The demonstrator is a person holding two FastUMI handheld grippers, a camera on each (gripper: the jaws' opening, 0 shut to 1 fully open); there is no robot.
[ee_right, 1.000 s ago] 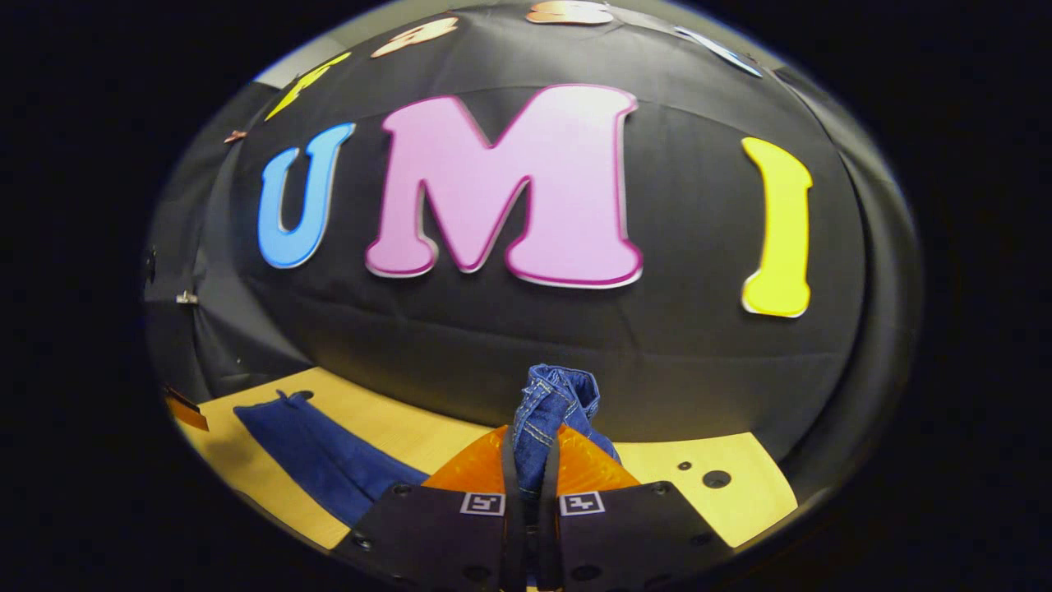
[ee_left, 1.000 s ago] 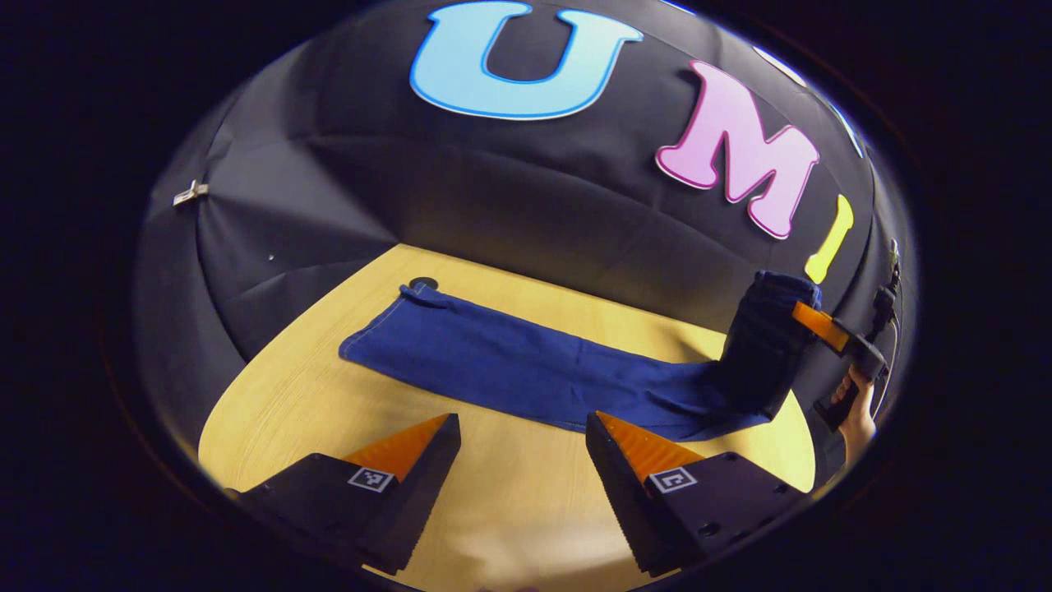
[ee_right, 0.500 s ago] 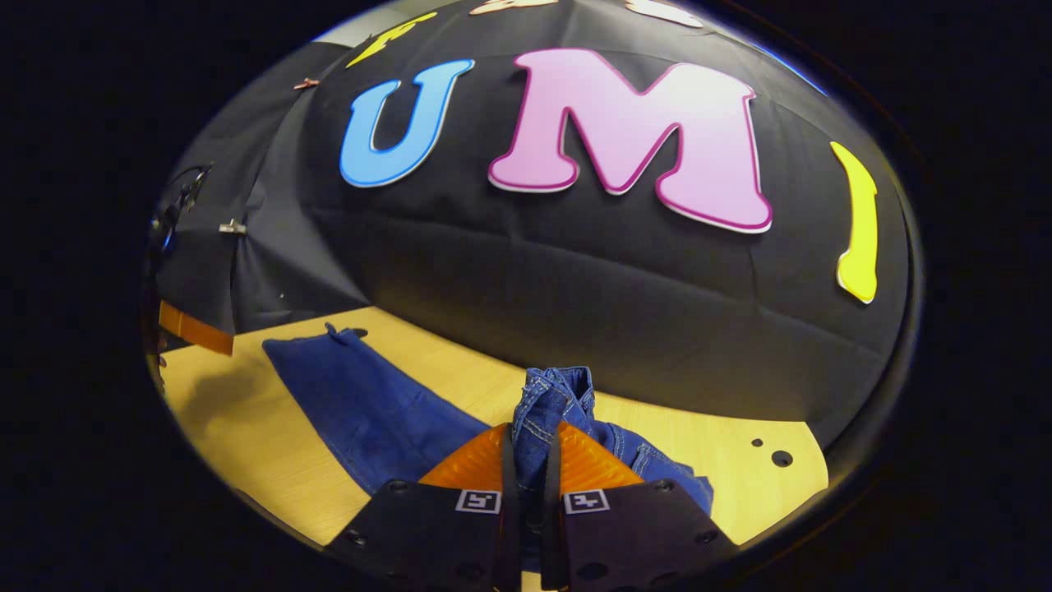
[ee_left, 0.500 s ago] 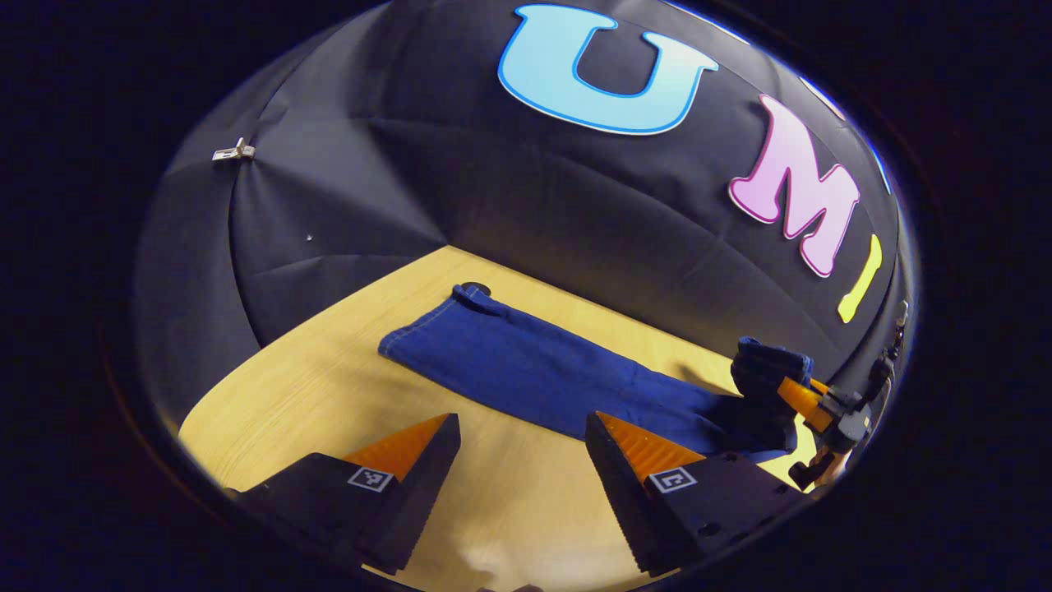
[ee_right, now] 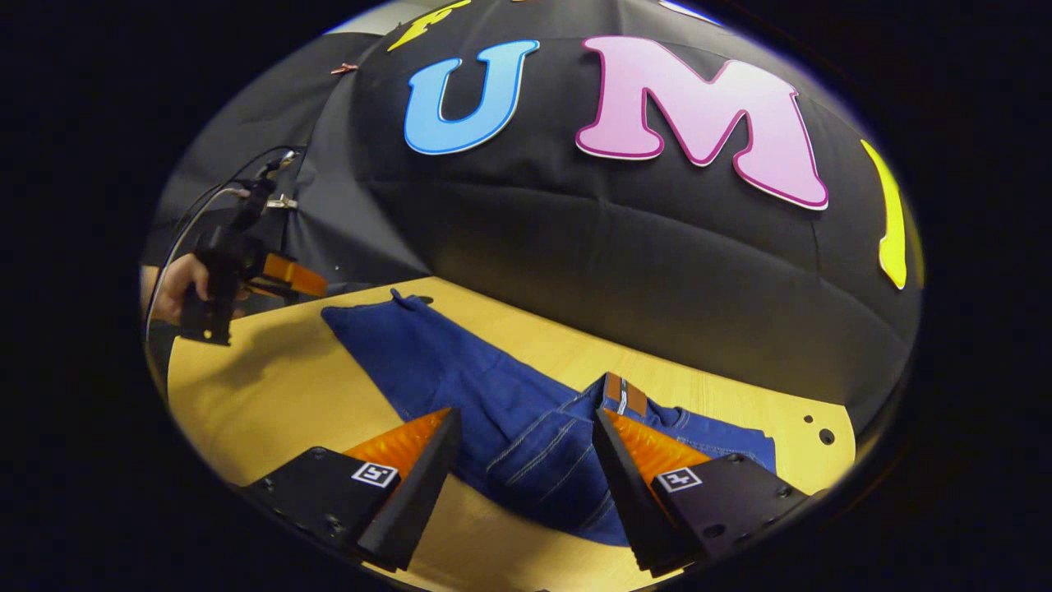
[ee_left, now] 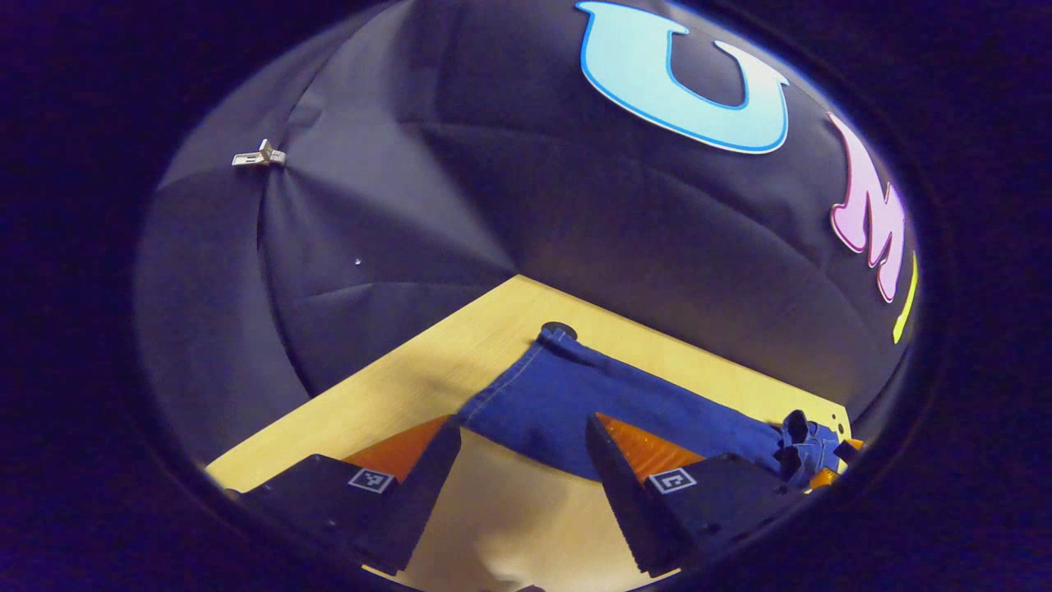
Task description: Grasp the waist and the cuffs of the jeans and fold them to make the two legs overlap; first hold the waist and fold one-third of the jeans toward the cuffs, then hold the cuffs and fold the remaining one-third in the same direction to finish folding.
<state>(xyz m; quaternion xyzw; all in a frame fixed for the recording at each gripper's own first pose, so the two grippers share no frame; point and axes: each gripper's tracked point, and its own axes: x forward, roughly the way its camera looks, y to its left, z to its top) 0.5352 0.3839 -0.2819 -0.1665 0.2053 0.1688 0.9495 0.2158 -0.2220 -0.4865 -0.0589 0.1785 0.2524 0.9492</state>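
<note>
Looking along my right gripper [ee_right: 523, 485], I see its two fingers spread wide with nothing between them, hanging just above the jeans [ee_right: 460, 386] — one pair, lying on the wooden table [ee_right: 271, 403]. The waist end, with its brown patch [ee_right: 622, 395], lies folded over onto the legs right ahead of these fingers, and the stitched seams run between them. Farther off at the left edge of this view a hand [ee_right: 177, 284] holds my other gripper above the table's bare corner, beside the cuff end; from here I cannot tell how its fingers stand.

From the left gripper view I get what that one lacks: the left gripper [ee_left: 523, 481] is plainly spread too, empty, its fingers [ee_left: 411, 473] framing the cuff end of the jeans [ee_left: 592, 395], which stretch away to the right. A small dark round spot [ee_left: 559, 328] sits on the table [ee_left: 394, 395] at the far cuff corner — one metal clip [ee_left: 256, 155] pins the cloth wall above.
</note>
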